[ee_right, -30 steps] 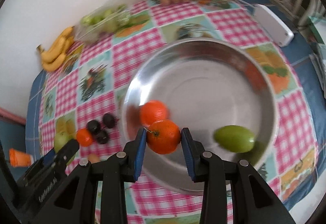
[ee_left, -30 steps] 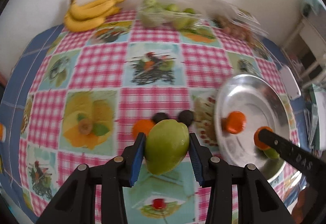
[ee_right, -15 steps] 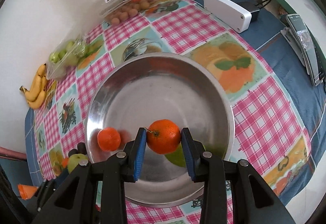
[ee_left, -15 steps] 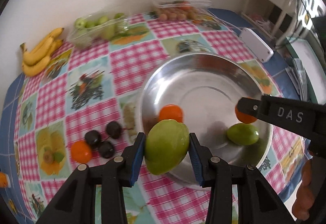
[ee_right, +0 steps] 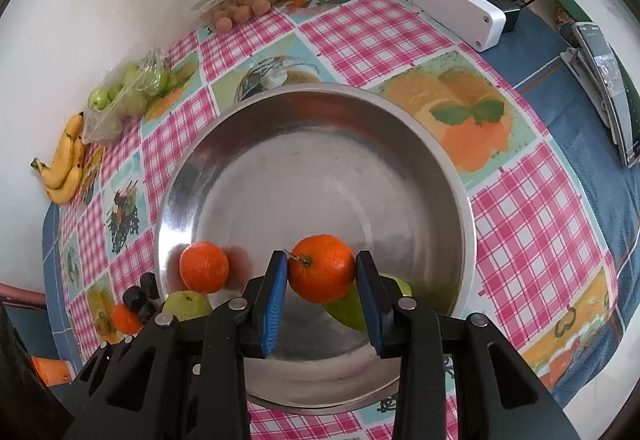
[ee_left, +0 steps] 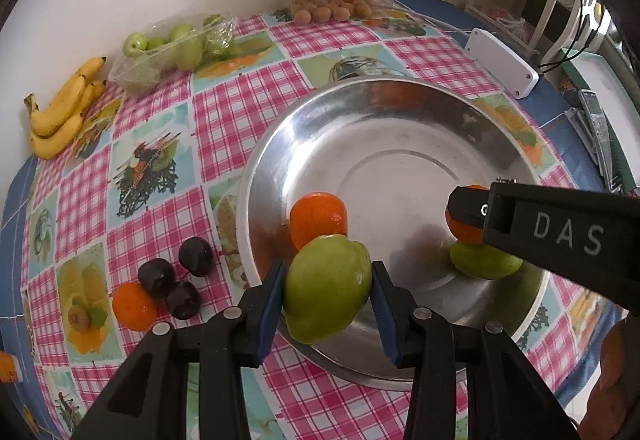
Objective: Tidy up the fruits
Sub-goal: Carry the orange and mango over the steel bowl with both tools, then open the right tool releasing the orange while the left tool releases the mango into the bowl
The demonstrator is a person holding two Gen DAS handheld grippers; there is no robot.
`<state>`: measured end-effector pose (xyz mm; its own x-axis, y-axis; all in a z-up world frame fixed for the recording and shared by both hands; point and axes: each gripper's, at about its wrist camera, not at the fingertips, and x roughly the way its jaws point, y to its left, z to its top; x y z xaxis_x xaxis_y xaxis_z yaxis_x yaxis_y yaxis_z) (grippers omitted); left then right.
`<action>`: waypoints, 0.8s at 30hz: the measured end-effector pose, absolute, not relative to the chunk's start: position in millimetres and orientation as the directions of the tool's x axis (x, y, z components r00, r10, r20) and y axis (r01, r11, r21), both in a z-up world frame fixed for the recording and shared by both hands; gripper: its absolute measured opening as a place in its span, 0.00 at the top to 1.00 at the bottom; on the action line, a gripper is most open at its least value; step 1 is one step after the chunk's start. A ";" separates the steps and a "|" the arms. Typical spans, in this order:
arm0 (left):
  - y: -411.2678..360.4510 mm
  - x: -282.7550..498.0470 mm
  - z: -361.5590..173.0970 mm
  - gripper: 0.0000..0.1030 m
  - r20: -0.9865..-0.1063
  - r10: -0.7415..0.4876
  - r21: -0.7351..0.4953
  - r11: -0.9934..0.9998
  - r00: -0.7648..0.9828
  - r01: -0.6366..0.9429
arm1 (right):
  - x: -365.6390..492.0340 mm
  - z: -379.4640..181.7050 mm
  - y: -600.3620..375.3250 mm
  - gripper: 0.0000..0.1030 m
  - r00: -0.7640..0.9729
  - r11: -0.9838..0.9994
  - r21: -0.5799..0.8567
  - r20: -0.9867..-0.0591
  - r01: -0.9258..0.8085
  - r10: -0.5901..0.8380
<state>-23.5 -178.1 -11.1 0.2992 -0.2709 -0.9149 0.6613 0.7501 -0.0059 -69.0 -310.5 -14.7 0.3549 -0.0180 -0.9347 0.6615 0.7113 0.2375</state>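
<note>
Both hands have carried their fruit over the big shiny metal bowl: the left gripper fingers pinch a green pear-shaped fruit, the right gripper fingers pinch a small round orange, both ready to drop.

A green pear is held above the near rim of a round steel bowl. An orange is held over the bowl. Inside are seen another orange and a second green pear.
</note>
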 end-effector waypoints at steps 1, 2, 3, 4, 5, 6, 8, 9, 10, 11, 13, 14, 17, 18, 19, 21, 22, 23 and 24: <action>-177.9 -23.2 -11.8 0.57 -0.915 -0.271 -0.008 0.750 0.297 0.661 | -68.2 -15.2 -309.7 0.64 0.353 0.715 0.235 -0.935 0.659 -0.019; -177.4 -23.1 -12.8 0.57 -0.916 -0.271 -0.010 0.751 0.294 0.660 | -67.2 -16.0 -309.0 0.64 0.352 0.717 0.232 -0.936 0.657 -0.020; -177.0 -23.2 -13.2 0.57 -0.917 -0.271 -0.011 0.752 0.293 0.659 | -66.6 -16.5 -308.3 0.64 0.349 0.720 0.228 -0.937 0.655 -0.021; -177.0 -23.3 -13.0 0.56 -0.916 -0.275 -0.014 0.751 0.294 0.660 | -66.0 -17.3 -307.9 0.64 0.345 0.723 0.224 -0.938 0.654 -0.022; -177.0 -23.7 -12.0 0.56 -0.913 -0.280 -0.016 0.750 0.295 0.662 | -65.7 -18.1 -307.8 0.64 0.343 0.723 0.223 -0.939 0.653 -0.021; -177.4 -24.4 -10.6 0.56 -0.911 -0.286 -0.018 0.748 0.298 0.664 | -65.3 -18.8 -307.7 0.64 0.341 0.724 0.221 -0.940 0.653 -0.021; -178.4 -25.3 -8.4 0.56 -0.907 -0.287 -0.008 0.746 0.310 0.666 | -65.0 -19.2 -307.7 0.64 0.339 0.724 0.218 -0.940 0.654 -0.024; -178.7 -25.5 -7.8 0.56 -0.906 -0.288 -0.009 0.745 0.310 0.667 | -64.6 -19.1 -307.7 0.64 0.340 0.724 0.218 -0.940 0.654 -0.024; -178.9 -25.6 -7.8 0.56 -0.907 -0.288 -0.010 0.745 0.309 0.667 | -64.3 -19.1 -307.5 0.64 0.341 0.724 0.219 -0.940 0.654 -0.025; -179.0 -25.7 -7.8 0.55 -0.907 -0.289 -0.013 0.746 0.307 0.666 | -64.2 -18.9 -307.2 0.64 0.342 0.724 0.218 -0.939 0.654 -0.026; -178.8 -25.7 -7.6 0.54 -0.907 -0.287 -0.011 0.748 0.308 0.664 | -62.4 -18.7 -306.8 0.64 0.341 0.725 0.216 -0.940 0.654 -0.028; -178.6 -25.7 -7.4 0.54 -0.907 -0.286 -0.010 0.749 0.310 0.662 | -62.1 -18.1 -306.7 0.64 0.343 0.726 0.215 -0.939 0.654 -0.030; -177.5 -25.5 -5.2 0.50 -0.904 -0.289 -0.012 0.754 0.314 0.657 | -63.2 -14.5 -307.8 0.60 0.349 0.728 0.214 -0.936 0.652 -0.038; -177.3 -25.5 -4.0 0.47 -0.903 -0.291 -0.013 0.755 0.316 0.656 | -63.6 -12.8 -308.2 0.58 0.352 0.728 0.213 -0.935 0.652 -0.042; -176.8 -25.6 -2.4 0.47 -0.901 -0.294 -0.016 0.755 0.318 0.655 | -63.9 -11.4 -308.5 0.53 0.355 0.728 0.211 -0.934 0.653 -0.047; -175.9 -24.9 0.2 0.45 -0.899 -0.299 -0.020 0.758 0.320 0.652 | -64.7 -8.2 -309.2 0.51 0.362 0.728 0.209 -0.930 0.653 -0.058; -175.5 -24.5 1.1 0.44 -0.898 -0.300 -0.022 0.760 0.321 0.650 | -64.9 -7.1 -309.3 0.51 0.365 0.729 0.209 -0.929 0.652 -0.060; -174.6 -23.8 2.3 0.41 -0.898 -0.300 -0.024 0.763 0.321 0.646 | -65.1 -5.6 -309.4 0.51 0.368 0.729 0.209 -0.928 0.651 -0.063; -173.9 -23.1 2.9 0.37 -0.899 -0.295 -0.021 0.767 0.324 0.642 | -65.5 -4.3 -309.2 0.51 0.369 0.730 0.208 -0.927 0.651 -0.065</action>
<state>-23.1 -173.9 2.9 0.3240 -0.2952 -0.8988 0.6415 0.7668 -0.0206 -65.5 -309.2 -4.3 0.3688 -0.0653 -0.9272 0.6514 0.7297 0.2077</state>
